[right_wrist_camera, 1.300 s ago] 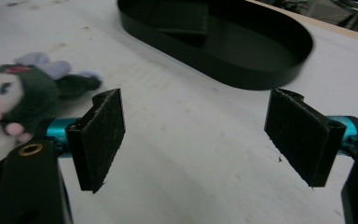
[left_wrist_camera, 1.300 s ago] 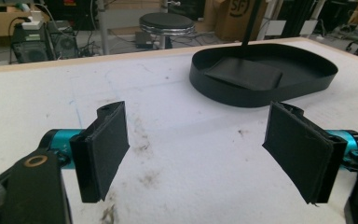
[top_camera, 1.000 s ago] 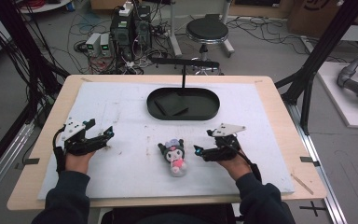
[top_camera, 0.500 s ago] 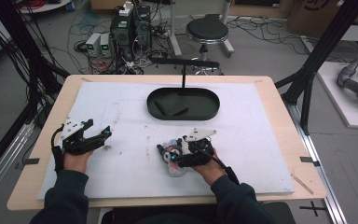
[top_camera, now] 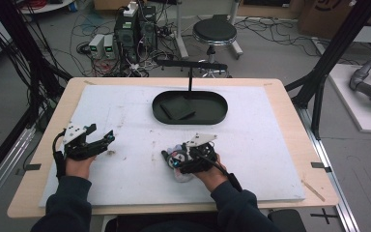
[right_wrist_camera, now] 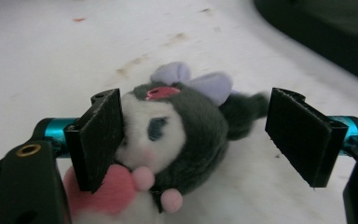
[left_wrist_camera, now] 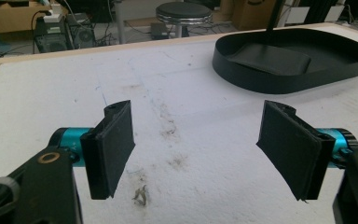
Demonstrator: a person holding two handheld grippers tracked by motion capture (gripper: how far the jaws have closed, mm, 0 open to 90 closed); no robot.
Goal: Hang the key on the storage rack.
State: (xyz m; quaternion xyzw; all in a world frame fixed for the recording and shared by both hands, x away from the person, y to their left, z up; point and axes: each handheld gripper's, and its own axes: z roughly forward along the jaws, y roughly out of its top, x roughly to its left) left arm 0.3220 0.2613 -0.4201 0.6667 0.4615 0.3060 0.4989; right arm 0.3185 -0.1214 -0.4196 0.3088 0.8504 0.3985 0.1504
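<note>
A person sits at the bottom edge of the high view, dark sleeves reaching up onto a white mat (top_camera: pixel 251 145) that covers most of a pale wooden table (top_camera: pixel 290 104). Low and a little right of centre in that frame, the right gripper (top_camera: pixel 172 160) sits over a small plush toy (top_camera: pixel 179 166), which lies on the mat well below the tray. In the right gripper view the toy (right_wrist_camera: pixel 177 135) fills the middle: dark grey head, white face, lilac ears at the top, a pink patch at lower left. The jaws stand wide apart on either side of it; the one at the left of that frame touches the toy's cheek, while the one at the right stands clear of it with bare mat between. So this gripper (right_wrist_camera: pixel 193 140) is spread around the toy, not pinching it.

At the lower left of the high view the left gripper (top_camera: pixel 107 137) rests on the mat, held in the person's left hand (top_camera: pixel 79 164), well apart from the toy. Its own view shows the left gripper (left_wrist_camera: pixel 198 149) with jaws gaping and nothing between them but stained mat (left_wrist_camera: pixel 168 135).

Above centre in the high view sits a black oval tray (top_camera: pixel 217 108) with a thin upright post (top_camera: pixel 190 79) at its back rim and a flat dark piece (top_camera: pixel 178 108) inside, perhaps a folded cloth; I can't tell from here. The left gripper view shows the same tray (left_wrist_camera: pixel 242 77) at upper right
</note>
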